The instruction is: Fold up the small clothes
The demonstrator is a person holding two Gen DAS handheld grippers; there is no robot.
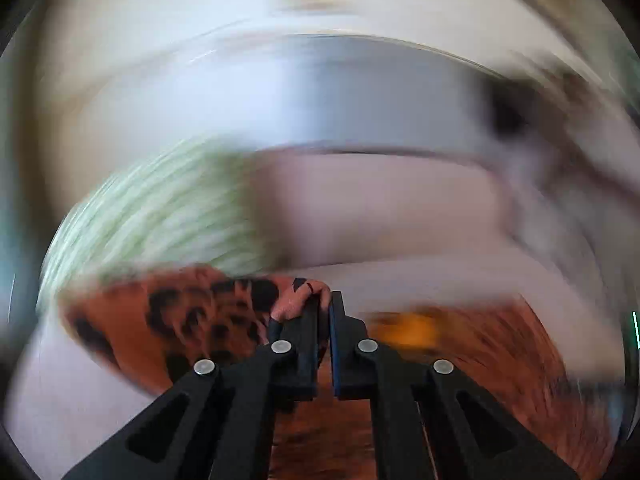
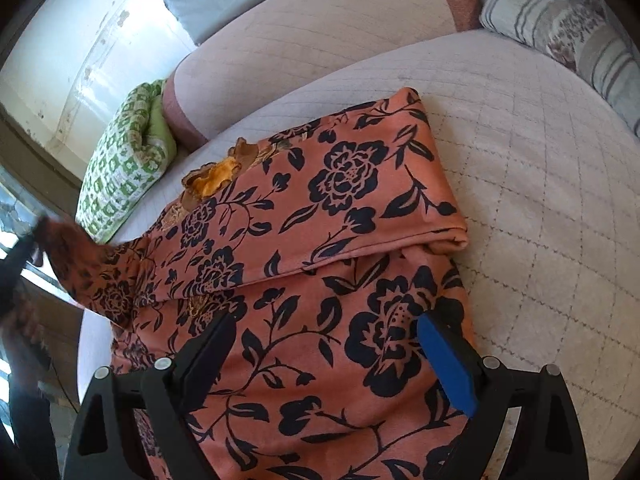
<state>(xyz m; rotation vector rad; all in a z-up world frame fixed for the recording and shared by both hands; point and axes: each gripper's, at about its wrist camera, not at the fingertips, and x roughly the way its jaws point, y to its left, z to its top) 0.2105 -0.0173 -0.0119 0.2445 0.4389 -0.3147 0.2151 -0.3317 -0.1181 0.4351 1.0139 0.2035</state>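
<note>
Across the quilted bed (image 2: 540, 184), a floral garment half folded

Lower centre of the right wrist view, the right gripper (image 2: 324, 348) hovers with fingers wide apart and nothing between them; the orange floral garment (image 2: 320, 208) lies flat beneath and beyond them, its upper part doubled over. At the left edge of that view a corner of the cloth is lifted off the bed, probably to draw it across for another fold. The left gripper (image 1: 325, 304), blurred, has its fingers pinched together on that corner.

Both wrist views look forward along their fingers, close above the shared floral garment (image 2: 352, 208); the left is blurred.
</note>
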